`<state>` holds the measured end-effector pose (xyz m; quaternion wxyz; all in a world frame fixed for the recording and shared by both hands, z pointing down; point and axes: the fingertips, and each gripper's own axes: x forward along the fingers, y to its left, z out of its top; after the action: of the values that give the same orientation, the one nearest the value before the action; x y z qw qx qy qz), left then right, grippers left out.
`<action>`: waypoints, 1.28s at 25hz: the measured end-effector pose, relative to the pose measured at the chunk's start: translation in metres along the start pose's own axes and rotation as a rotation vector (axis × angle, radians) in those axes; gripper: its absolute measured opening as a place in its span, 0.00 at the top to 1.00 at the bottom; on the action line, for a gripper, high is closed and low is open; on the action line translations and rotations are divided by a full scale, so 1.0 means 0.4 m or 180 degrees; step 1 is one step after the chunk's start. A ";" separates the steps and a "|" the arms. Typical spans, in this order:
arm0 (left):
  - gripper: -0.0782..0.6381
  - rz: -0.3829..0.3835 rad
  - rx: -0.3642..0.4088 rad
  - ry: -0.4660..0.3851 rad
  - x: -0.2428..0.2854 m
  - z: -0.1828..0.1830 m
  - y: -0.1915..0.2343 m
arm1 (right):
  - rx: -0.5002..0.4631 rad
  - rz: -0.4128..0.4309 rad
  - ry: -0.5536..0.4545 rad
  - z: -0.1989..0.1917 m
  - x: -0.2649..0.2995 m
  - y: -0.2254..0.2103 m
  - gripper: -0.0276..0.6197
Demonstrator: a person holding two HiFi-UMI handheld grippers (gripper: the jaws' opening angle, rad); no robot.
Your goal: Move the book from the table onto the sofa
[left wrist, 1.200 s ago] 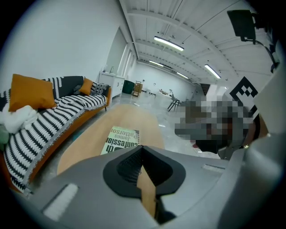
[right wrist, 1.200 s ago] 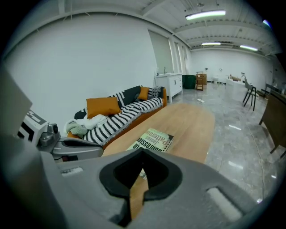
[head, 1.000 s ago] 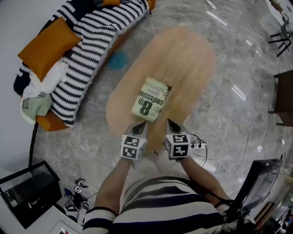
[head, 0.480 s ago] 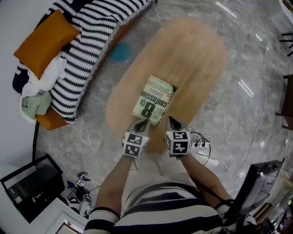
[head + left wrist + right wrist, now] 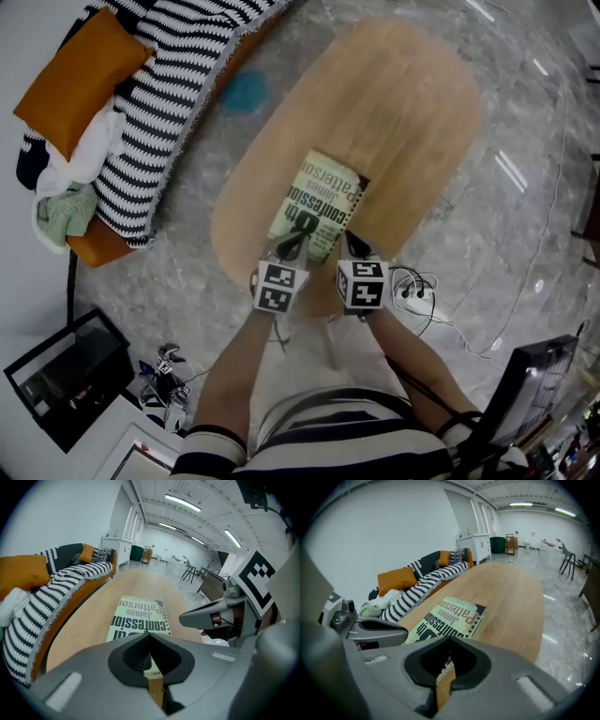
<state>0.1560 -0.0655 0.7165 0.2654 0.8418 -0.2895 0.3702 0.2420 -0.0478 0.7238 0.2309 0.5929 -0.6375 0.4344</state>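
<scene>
At the counter's (image 5: 412,112) six-o'clock edge, left gripper (image 5: 292,246) and right gripper (image 5: 350,246) hover over the paperback (image 5: 323,192), jaws clenched empty. Approach step, I judge; next, open and pinch it.

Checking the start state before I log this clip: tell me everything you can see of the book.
The book is a pale green paperback with large black cover lettering. It is closed and lies flat, face up, on the wooden table. The shut left gripper and right gripper are at its near edge; contact cannot be told.
</scene>
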 end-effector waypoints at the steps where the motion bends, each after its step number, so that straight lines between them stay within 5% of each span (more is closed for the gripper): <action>1: 0.90 -0.0008 0.0001 0.0003 0.010 0.002 0.001 | -0.0006 0.0005 0.0010 0.000 0.010 -0.001 0.95; 7: 0.88 0.0036 -0.0026 0.0020 0.053 -0.002 0.023 | -0.0006 -0.0023 0.0018 -0.001 0.050 -0.018 0.95; 11: 0.76 0.0205 -0.0155 -0.0058 0.066 0.008 0.070 | -0.0018 -0.0071 -0.0048 0.001 0.064 -0.029 0.95; 13: 0.70 0.0316 -0.0153 -0.0060 0.069 0.011 0.098 | 0.0013 -0.0070 -0.0054 -0.001 0.073 -0.031 0.76; 19: 0.55 0.0404 -0.0052 0.0114 0.099 -0.007 0.161 | 0.0160 -0.0007 -0.0001 -0.017 0.106 -0.037 0.63; 26: 0.32 0.0101 -0.0343 0.0134 0.139 -0.025 0.167 | 0.0366 0.0128 0.0081 -0.030 0.148 -0.029 0.53; 32: 0.27 -0.0166 -0.0391 0.0202 0.168 -0.044 0.146 | 0.0395 0.0183 0.0137 -0.040 0.177 -0.024 0.48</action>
<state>0.1455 -0.1138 0.7926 0.3351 0.8191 -0.2811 0.3712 0.2344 -0.0731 0.7919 0.1948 0.5781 -0.6210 0.4922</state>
